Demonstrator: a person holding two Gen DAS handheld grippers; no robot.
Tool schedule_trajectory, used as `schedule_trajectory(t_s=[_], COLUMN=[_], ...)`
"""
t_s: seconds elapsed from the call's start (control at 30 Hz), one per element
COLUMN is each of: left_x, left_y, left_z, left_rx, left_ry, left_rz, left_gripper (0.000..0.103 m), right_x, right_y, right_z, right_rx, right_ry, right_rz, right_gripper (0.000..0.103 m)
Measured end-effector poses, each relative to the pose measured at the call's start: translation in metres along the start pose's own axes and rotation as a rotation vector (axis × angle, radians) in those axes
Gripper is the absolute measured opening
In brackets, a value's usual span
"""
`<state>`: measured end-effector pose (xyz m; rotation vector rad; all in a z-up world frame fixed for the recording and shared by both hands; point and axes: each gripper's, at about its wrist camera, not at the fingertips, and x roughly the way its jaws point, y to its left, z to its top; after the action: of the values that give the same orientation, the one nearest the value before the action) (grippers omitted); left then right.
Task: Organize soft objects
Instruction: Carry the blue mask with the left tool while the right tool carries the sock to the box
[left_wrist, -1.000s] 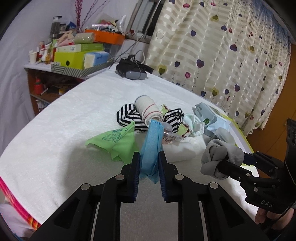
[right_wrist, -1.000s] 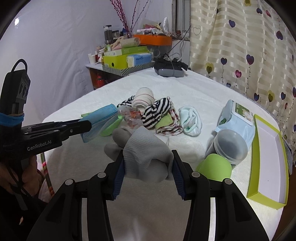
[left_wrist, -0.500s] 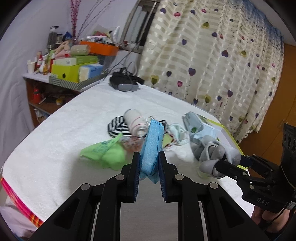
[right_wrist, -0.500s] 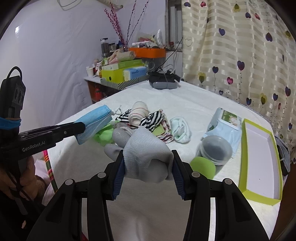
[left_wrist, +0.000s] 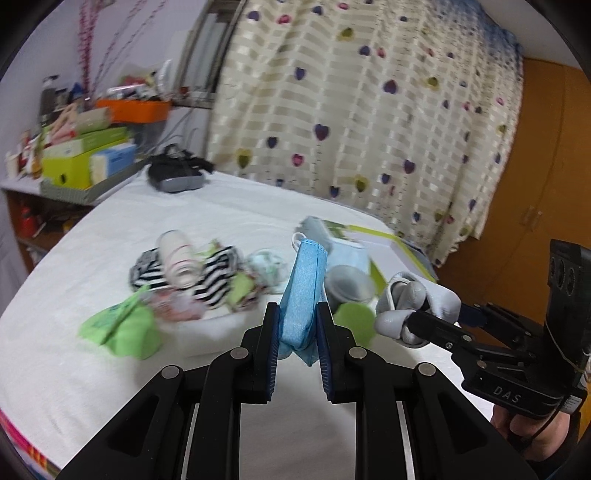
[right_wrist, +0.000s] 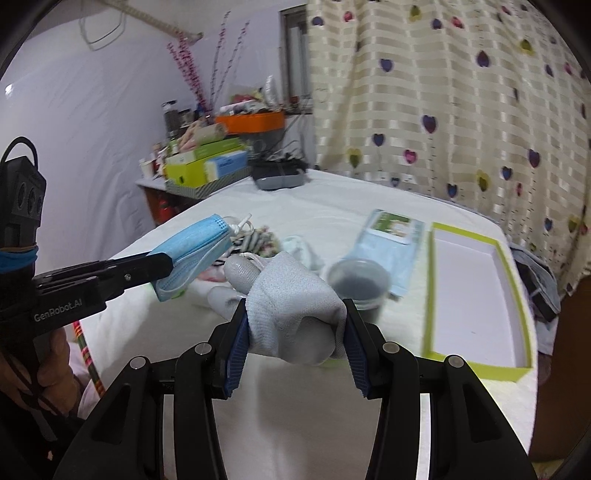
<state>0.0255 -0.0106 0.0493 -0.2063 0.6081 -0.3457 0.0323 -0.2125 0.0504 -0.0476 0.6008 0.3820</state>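
Observation:
My left gripper (left_wrist: 297, 321) is shut on a folded blue face mask (left_wrist: 304, 291) and holds it above the white-covered table (left_wrist: 74, 350). It also shows in the right wrist view (right_wrist: 192, 251), at the left. My right gripper (right_wrist: 295, 321) is shut on a bundled grey glove (right_wrist: 295, 299), also seen in the left wrist view (left_wrist: 413, 306) at the right. A pile of soft things lies on the table: striped socks (left_wrist: 214, 273), a rolled white sock (left_wrist: 177, 258), a green cloth (left_wrist: 122, 328), a pale sock (left_wrist: 266, 264).
An open lime-green box (right_wrist: 476, 288) lies at the table's right edge. A wet-wipes pack (right_wrist: 388, 236), a grey cup (right_wrist: 358, 284) and a green ball (left_wrist: 352, 317) sit beside it. A black device (left_wrist: 175, 177) and stacked boxes (left_wrist: 85, 158) are at the far left.
Both grippers have risen and swung to the right with the mask and the glove still held. The green box now sits closer to the right gripper.

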Motion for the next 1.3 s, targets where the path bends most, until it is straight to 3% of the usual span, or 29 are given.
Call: schedule_trajectory(t_s=[0.4,0.77,1.07,1.3], left_x=[0.054,0.113,0.156,0.170], left_y=[-0.073,-0.128,-0.156,-0.161], left_z=[0.017,0.025,0.020,0.012], left_rx=[0.107,0.156,0.164,0.150], left_ry=[0.051,0.127,0.209,0.252], left_rz=[-0.124,-0.191,-0.213,-0.221], left_gripper=[0.018,0.018,0.018,0.018], right_x=[-0.005,0.037,0.065,0.059], right_y=[-0.098,-0.184,-0.203,-0.186], right_z=[-0.006,-0.020,-0.032,-0.041], right_rx=[0.129,0.205,0.194,0.187], right_ry=[-0.001,0.097,0.189,0.217], right_rz=[-0.166,-0.256,-0.223,-0.098], right_gripper=[0.048,0.048,0.048,0.048])
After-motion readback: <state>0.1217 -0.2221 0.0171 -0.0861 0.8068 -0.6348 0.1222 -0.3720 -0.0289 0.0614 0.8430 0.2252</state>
